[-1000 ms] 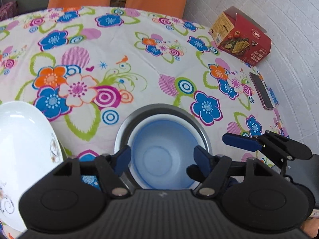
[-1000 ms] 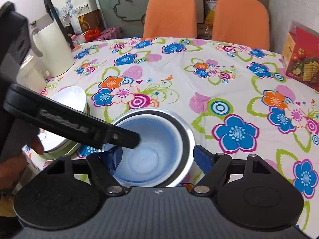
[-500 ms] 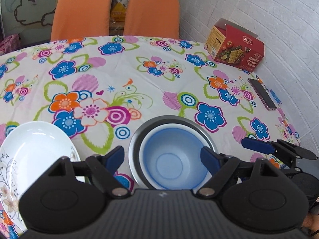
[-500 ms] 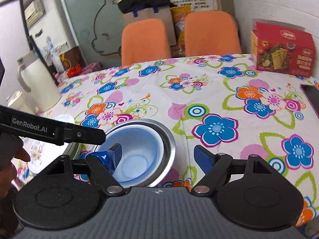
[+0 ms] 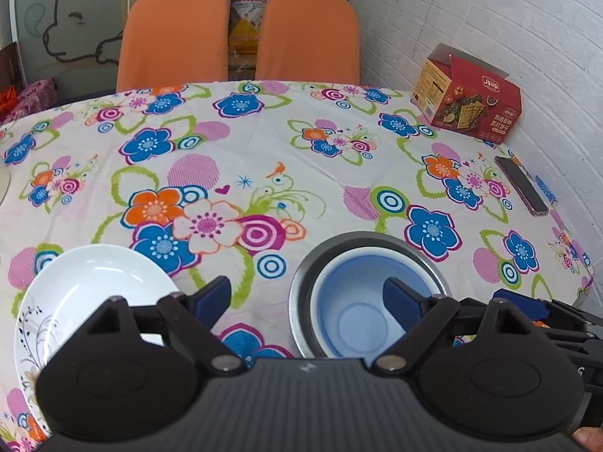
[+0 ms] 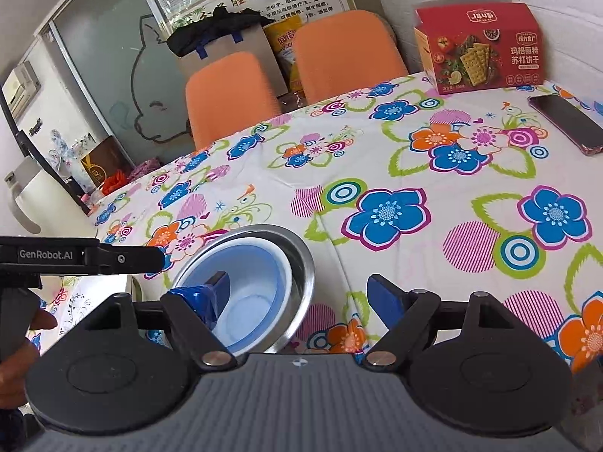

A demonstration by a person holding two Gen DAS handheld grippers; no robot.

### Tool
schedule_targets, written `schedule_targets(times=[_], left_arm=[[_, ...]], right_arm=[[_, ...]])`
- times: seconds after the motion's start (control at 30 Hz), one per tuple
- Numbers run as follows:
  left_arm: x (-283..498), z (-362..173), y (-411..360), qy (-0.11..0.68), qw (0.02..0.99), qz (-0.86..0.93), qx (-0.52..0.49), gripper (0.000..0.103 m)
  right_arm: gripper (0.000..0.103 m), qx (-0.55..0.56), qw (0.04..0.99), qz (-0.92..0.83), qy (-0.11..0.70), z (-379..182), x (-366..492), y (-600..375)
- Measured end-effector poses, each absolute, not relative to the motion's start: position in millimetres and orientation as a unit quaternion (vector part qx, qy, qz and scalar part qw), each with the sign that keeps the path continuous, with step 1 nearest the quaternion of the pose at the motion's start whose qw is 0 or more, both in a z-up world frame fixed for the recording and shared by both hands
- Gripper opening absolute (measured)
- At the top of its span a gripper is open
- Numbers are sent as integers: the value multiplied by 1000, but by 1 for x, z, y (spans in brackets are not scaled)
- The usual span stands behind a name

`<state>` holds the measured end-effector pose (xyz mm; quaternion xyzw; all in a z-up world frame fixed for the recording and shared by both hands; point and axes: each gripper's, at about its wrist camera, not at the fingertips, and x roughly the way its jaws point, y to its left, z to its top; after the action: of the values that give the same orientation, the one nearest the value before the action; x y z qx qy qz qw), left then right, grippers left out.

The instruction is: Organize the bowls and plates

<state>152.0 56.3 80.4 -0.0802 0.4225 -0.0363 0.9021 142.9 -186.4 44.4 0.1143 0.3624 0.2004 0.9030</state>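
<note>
A blue bowl (image 5: pixel 358 301) sits nested inside a steel bowl (image 5: pixel 305 278) near the table's front edge; both also show in the right wrist view, the blue bowl (image 6: pixel 256 286) and the steel bowl (image 6: pixel 301 263). A white plate (image 5: pixel 86 293) with a dark floral print lies to their left. My left gripper (image 5: pixel 305 295) is open, raised above the cloth between plate and bowls, holding nothing. My right gripper (image 6: pixel 297 290) is open and empty too, its left finger over the blue bowl. The left gripper (image 6: pixel 113 258) reaches in from the left in the right wrist view.
A flowered cloth covers the table (image 5: pixel 264 150). A red cracker box (image 5: pixel 471 101) and a phone (image 5: pixel 522 184) lie at the far right. Two orange chairs (image 5: pixel 241 37) stand behind the table. A white kettle (image 6: pixel 19 196) is at the left. A hand (image 6: pixel 22 339) holds the left gripper's handle.
Both grippers have pulled back and risen away from the nested bowls, so more table and room shows. The left gripper has shifted left, off the blue bowl. The bowls stay in place.
</note>
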Motion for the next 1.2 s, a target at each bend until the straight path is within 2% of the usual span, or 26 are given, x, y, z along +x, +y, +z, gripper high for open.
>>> schedule_targets(times=[0.27, 0.6, 0.87, 1.07, 1.2], left_arm=[[151, 76, 67, 427, 901, -34, -70, 91], [157, 74, 108, 486, 867, -72, -80, 92], [189, 59, 106, 533, 838, -101, -59, 92], [198, 56, 99, 536, 839, -94, -22, 100], [199, 62, 93, 521, 848, -95, -5, 100]], right_arm=[[67, 89, 902, 201, 372, 40, 143, -181], [67, 110, 897, 193, 382, 34, 143, -190], [67, 110, 894, 194, 389, 30, 139, -195], [67, 123, 894, 181, 390, 27, 141, -205], [67, 134, 888, 184, 399, 22, 144, -207]])
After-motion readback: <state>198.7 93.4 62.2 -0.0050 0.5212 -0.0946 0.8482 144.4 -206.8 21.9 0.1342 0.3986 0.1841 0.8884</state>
